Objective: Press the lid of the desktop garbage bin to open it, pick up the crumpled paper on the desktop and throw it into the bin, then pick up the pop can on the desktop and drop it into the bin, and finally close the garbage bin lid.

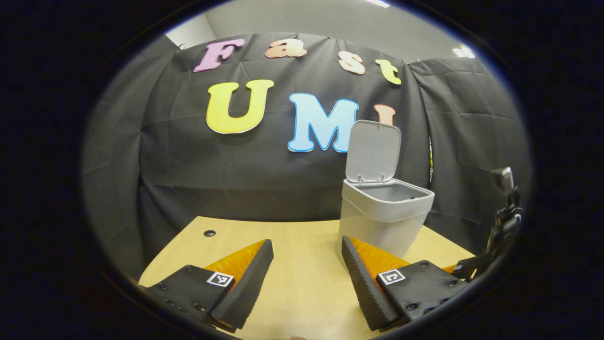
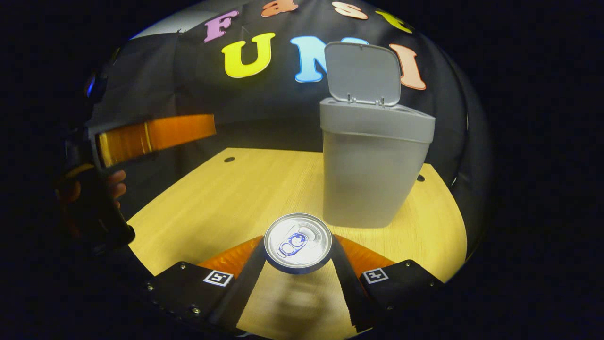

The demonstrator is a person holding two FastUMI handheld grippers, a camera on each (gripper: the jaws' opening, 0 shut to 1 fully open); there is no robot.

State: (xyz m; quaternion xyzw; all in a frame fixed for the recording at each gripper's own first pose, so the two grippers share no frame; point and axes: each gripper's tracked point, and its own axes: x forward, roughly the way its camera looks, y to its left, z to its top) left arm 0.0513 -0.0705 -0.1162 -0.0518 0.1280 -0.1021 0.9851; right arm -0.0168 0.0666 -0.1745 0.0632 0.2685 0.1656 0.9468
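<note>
1. The right gripper point(image 2: 298, 257) has its 2 fingers clamped on the can point(image 2: 298, 242), upright and seemingly lifted off the table point(image 2: 212, 198), ready to drop.
2. The bin point(image 2: 365, 174) stands just ahead, lid point(image 2: 362, 71) up so the mouth is clear.
3. The left gripper point(image 1: 306, 278) waits aside, jaws apart and empty, likely for closing the lid.

Left hand-held gripper point(image 1: 307, 269): two wedge-shaped fingers with ribbed inner pads, each mounted on a dark plate fastened by round screws and bearing a small square black-and-white marker. Right hand-held gripper point(image 2: 298, 264): same wedge fingers, screw-fastened dark plates and square markers. A hand point(image 2: 114, 184) wraps the other gripper's dark handle.
</note>
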